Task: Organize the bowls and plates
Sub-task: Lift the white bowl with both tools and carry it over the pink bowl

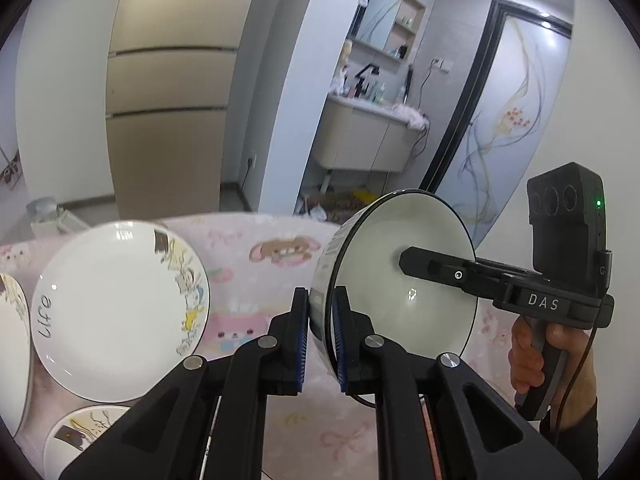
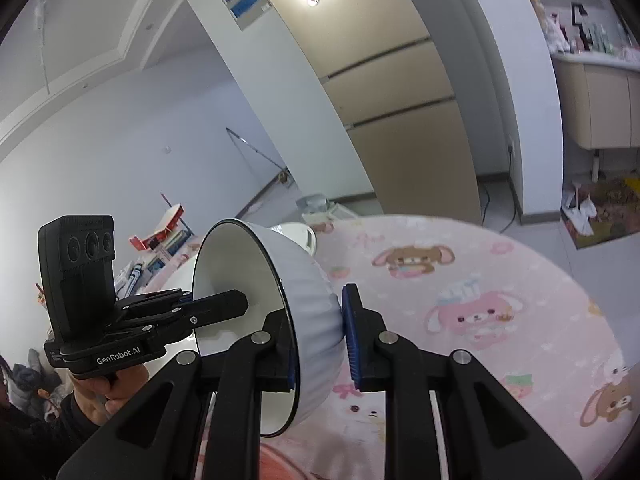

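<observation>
A white ribbed bowl (image 1: 404,280) with a dark rim is held on edge above the pink table, tilted sideways. My left gripper (image 1: 321,334) is shut on its rim, one pad inside and one outside. My right gripper (image 2: 320,338) straddles the same bowl (image 2: 316,304); its left finger is against the inside, while the right blue pad (image 2: 352,336) stands slightly off the outer wall. Each gripper shows in the other's view, reaching into the bowl. A large white cartoon plate (image 1: 116,312) lies on the table at the left.
A second plate (image 1: 12,344) is cut off at the far left and a small patterned dish (image 1: 84,436) lies near the bottom left. The pink cartoon tablecloth (image 2: 480,312) covers the round table. A cabinet and a washbasin stand beyond.
</observation>
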